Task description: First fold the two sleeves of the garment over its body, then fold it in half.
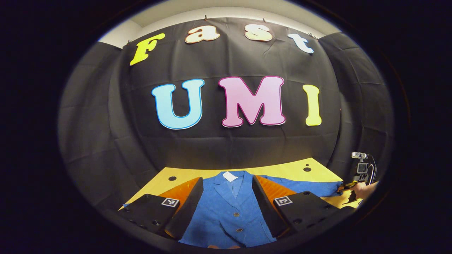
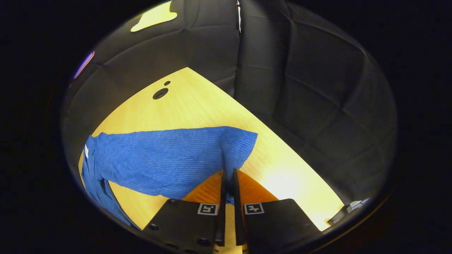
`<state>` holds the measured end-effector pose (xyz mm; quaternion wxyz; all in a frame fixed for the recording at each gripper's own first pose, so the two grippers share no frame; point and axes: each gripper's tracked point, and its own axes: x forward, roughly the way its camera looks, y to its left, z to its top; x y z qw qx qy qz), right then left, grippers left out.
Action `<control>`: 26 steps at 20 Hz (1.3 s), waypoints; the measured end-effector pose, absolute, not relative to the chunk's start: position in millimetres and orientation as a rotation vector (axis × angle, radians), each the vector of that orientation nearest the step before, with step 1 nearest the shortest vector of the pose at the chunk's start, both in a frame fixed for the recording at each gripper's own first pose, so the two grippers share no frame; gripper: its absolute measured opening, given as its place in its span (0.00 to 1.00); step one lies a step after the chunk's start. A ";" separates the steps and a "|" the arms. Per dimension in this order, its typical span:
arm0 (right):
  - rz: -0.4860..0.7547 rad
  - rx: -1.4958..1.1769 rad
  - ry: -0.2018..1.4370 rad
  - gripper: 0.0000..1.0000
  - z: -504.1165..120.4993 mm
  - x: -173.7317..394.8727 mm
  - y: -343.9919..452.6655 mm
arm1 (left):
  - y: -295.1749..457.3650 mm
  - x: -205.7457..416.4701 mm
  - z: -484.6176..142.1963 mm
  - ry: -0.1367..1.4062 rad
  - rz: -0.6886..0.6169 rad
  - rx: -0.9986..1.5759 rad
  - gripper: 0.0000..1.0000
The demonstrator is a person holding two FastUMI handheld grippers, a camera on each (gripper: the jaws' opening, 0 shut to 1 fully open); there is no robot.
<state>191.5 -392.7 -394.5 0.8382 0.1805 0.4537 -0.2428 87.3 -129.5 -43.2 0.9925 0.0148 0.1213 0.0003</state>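
In the right gripper view, the right gripper [image 2: 229, 183] is lying nearest the lens, its two fingers [image 2: 223, 197] drawn almost together with only a thin slit between them, and a fold of blue cloth is sitting pinched in that slit. The cloth is the cuff end of the sleeve [image 2: 169, 158] of a blue garment [image 2: 93, 176], and the sleeve is stretching flat across the table [image 2: 197, 106] from the fingers away to the left, where it is joining the garment's body at the edge of the picture. A small white tag is showing at that far left edge.

In the left gripper view, the left gripper [image 1: 227, 197] is hanging over the garment [image 1: 226, 211] with its fingers [image 1: 189, 204] spread wide apart and nothing between them but the blue front of the garment below; whether the tips are touching the cloth cannot be told. The garment is lying face up on the table [image 1: 282, 169], collar toward the back wall, with a white label [image 1: 230, 176] inside the collar and two buttons [image 1: 236, 214] running down the front. Its sleeve [image 1: 303, 188] is reaching out to the right across the tabletop, and at its far end the right gripper [image 1: 348, 186] is meeting the cuff, with a hand [image 1: 363, 190] holding that gripper.

The yellow wooden table has a few dark round holes [image 2: 160, 93] near its far edge. Black cloth [image 2: 300, 88] is forming the booth wall behind and beside it.
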 end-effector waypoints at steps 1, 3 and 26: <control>-0.481 0.408 0.948 0.03 -391.8 194.4 -388.4 | -127.3 83.9 -46.2 0.256 0.003 0.026 0.80; -0.452 0.464 0.933 0.02 -389.6 194.8 -379.3 | -121.6 77.7 -47.5 0.268 0.006 0.021 0.80; 0.056 0.398 0.512 0.00 -151.1 296.1 29.0 | 44.8 16.1 -77.2 0.266 0.125 -0.136 0.80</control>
